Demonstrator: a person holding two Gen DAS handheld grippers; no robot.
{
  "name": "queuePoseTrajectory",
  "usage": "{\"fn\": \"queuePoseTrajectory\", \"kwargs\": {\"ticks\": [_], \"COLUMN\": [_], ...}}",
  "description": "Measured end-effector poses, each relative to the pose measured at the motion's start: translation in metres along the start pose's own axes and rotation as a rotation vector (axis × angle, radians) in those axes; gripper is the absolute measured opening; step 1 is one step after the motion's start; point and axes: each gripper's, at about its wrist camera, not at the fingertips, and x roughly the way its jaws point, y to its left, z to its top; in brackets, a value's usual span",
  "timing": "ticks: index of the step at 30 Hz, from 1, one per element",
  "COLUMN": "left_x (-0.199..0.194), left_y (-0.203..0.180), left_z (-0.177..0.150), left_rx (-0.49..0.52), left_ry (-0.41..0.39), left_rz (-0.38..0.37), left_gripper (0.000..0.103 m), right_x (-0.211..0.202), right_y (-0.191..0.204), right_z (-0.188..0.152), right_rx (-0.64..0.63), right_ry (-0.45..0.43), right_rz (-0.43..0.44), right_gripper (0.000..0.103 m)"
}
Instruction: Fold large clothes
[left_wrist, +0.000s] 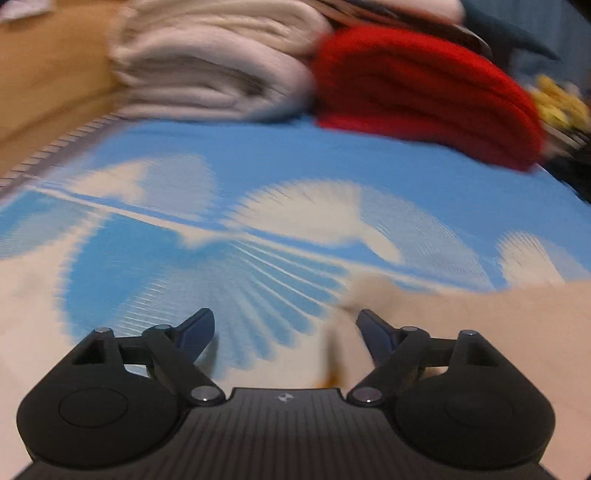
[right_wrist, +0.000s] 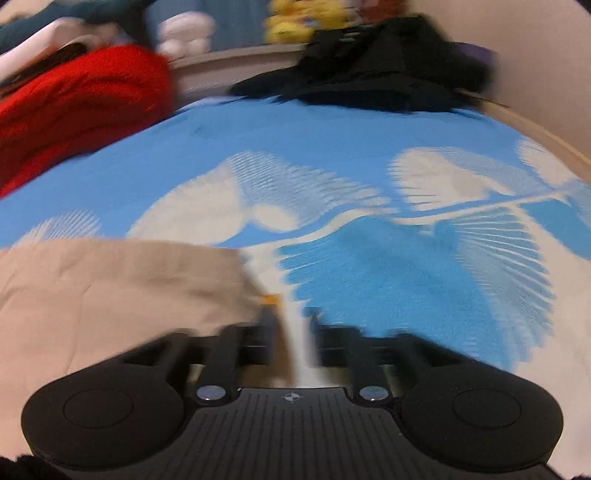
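A beige garment (left_wrist: 461, 321) lies flat on the blue-and-white bed sheet (left_wrist: 295, 155). In the left wrist view it fills the lower right, and my left gripper (left_wrist: 286, 326) is open, low over the sheet, with its right finger over the garment's left edge. In the right wrist view the same garment (right_wrist: 110, 288) lies at the lower left. My right gripper (right_wrist: 291, 325) is blurred by motion; its fingers stand a narrow gap apart beside the garment's right edge, with pale sheet showing between them.
Folded clothes are stacked at the far side: a white pile (left_wrist: 214, 62) and a red pile (left_wrist: 424, 92), the red also seen in the right wrist view (right_wrist: 81, 103). A black garment heap (right_wrist: 380, 70) and yellow plush toys (right_wrist: 303, 22) lie beyond. A wooden bed frame (left_wrist: 48, 74) runs left.
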Motion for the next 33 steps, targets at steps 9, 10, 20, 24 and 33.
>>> {"fn": "queuePoseTrajectory", "kwargs": {"ticks": [9,10,20,24,33], "left_x": [-0.158,-0.177,-0.205,-0.178,-0.194], "left_y": [-0.002,-0.007,-0.039,-0.011,0.072], "left_z": [0.009,-0.004,-0.131,-0.143,-0.131], "left_rx": [-0.01,-0.005,0.218,0.206,-0.114], "left_ry": [-0.049,-0.042,0.119,0.207,0.246], "left_rz": [-0.071,-0.107,-0.125,-0.041,0.015], "left_gripper": [0.103,0.103,0.102,0.103,0.103], "right_x": [-0.159,-0.173,-0.229,-0.205,-0.221], "right_y": [-0.022,-0.016,0.068,0.047,-0.079], "right_z": [0.004,-0.006,-0.115,-0.139,-0.111], "right_rx": [0.074,0.047,-0.447,-0.515,-0.043], "right_ry": [-0.122,-0.105,0.037,0.16,0.143], "right_rz": [0.191,0.223,0.292,0.237,0.097], "right_gripper": [0.058,0.058,0.038,0.037,0.04]}}
